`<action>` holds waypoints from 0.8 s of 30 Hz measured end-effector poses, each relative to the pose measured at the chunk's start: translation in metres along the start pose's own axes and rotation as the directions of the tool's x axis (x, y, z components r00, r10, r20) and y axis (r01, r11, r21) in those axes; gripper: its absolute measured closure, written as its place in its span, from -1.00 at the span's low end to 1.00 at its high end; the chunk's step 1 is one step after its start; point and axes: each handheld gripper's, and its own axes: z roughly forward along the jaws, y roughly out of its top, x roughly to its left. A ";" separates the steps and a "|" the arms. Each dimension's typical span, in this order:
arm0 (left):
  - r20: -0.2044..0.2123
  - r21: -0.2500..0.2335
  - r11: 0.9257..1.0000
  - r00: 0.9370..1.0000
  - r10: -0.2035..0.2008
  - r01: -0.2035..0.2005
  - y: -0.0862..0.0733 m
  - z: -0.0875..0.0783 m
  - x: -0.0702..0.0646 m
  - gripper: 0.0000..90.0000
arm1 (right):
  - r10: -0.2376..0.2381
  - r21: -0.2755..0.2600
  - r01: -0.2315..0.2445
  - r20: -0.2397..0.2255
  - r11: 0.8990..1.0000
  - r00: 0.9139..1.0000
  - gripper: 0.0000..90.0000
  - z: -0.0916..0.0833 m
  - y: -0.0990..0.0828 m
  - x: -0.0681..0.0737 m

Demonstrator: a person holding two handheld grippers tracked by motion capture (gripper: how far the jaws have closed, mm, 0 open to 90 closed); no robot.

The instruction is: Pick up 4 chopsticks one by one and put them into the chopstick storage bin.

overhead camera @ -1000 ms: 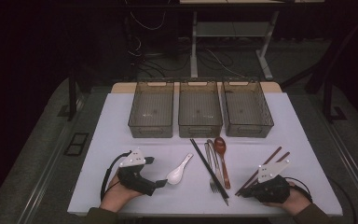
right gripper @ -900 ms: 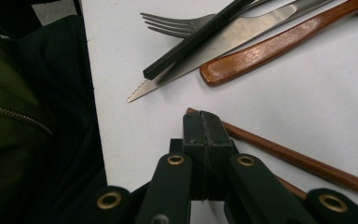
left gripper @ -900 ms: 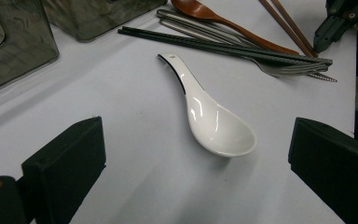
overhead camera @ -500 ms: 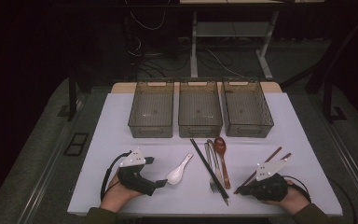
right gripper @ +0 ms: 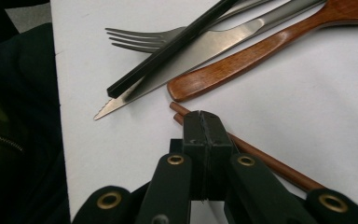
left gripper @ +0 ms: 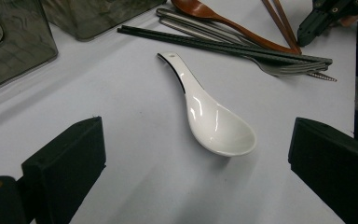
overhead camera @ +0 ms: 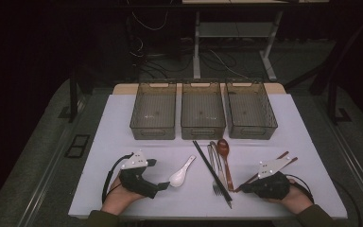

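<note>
**benchwatcher:** White ceramic spoon (left gripper: 214, 121) is lying on the bench (overhead camera: 123, 118) right in front of the left tool (overhead camera: 163, 185), bowl end toward it. Jaws on that one are wide apart, one on each side of the spoon, touching nothing.

**utensil_nerd:** And the middle pile?

**benchwatcher:** Black chopsticks (overhead camera: 211, 172), a knife (right gripper: 205, 49), a fork (right gripper: 142, 39) and a brown wooden spoon (overhead camera: 225, 156), all bunched together and overlapping.

**utensil_nerd:** Right side?

**benchwatcher:** Right tool (right gripper: 204, 122) has its jaws pressed together, sitting over the near ends of the brown wooden chopsticks (right gripper: 270, 163). Can't tell if it's actually pinching them or just resting on top.

**utensil_nerd:** Bins?

**benchwatcher:** Three clear smoky bins in a row at the back: left bin (overhead camera: 154, 130), middle bin (overhead camera: 203, 130), right bin (overhead camera: 251, 128). Nothing in any of them.
</note>
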 end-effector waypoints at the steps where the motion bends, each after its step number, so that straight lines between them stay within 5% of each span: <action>1: 0.001 0.000 1.000 1.000 -0.001 0.001 0.000 0.000 0.000 -0.93 | 0.003 0.000 -0.003 0.002 1.000 1.000 0.98 0.000 0.000 0.000; 24: 0.002 -0.002 1.000 1.000 -0.003 0.003 0.000 0.000 0.000 -0.93 | 0.006 -0.014 -0.006 0.027 1.000 1.000 0.98 0.004 0.006 -0.004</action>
